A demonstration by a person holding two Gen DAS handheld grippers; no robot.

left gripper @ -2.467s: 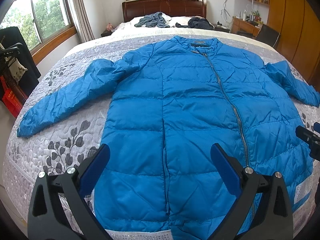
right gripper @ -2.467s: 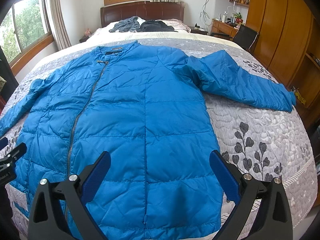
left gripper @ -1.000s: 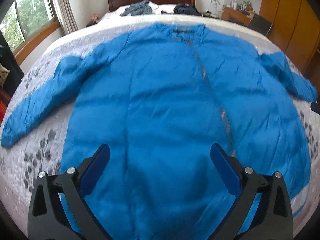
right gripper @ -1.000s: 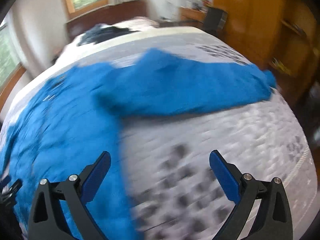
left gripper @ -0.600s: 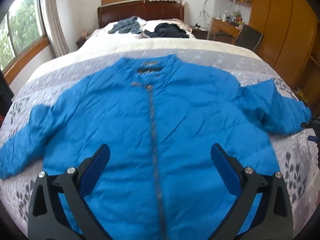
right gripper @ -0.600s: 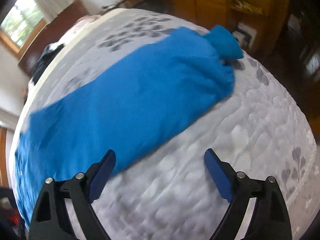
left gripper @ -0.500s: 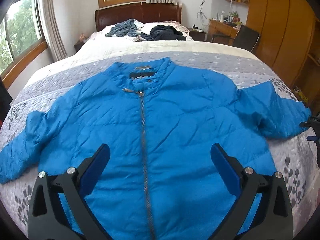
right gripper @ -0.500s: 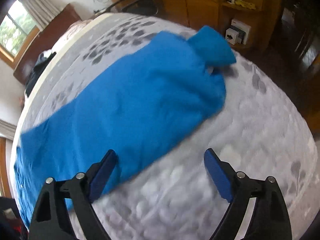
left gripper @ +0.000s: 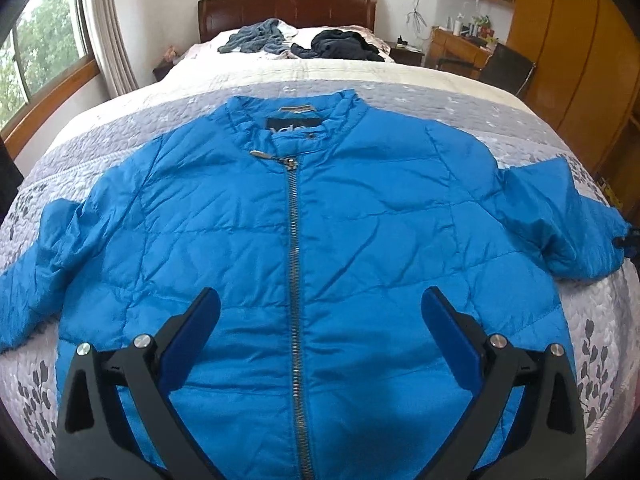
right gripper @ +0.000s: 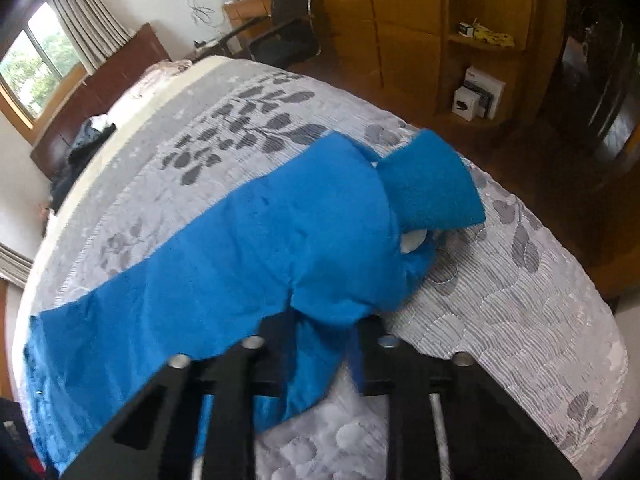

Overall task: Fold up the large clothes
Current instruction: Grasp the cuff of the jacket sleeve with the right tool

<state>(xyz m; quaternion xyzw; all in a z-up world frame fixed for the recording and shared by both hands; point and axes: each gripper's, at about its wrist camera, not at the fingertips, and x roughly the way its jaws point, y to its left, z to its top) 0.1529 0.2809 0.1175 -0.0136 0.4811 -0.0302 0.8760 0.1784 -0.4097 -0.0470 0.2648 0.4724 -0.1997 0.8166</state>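
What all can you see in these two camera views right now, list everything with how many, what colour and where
Jacket: one, bright blue, zipped, front up, spread flat on the bed.
Sleeve: one, blue, at the bed's right edge, pinched near its cuff.
Quilt: one, grey with dark leaf print, covering the bed.
Clothes piles: two, grey-blue and black, by the headboard.
Headboard: one, dark wood, far end of the bed.
Desk: one, wooden, right of the bed.
Chair: one, black, beside the desk.
Wardrobe: one, orange-brown wood, right wall.
Left gripper: black with blue pads, open above the jacket.
Right gripper: black, shut on the sleeve.
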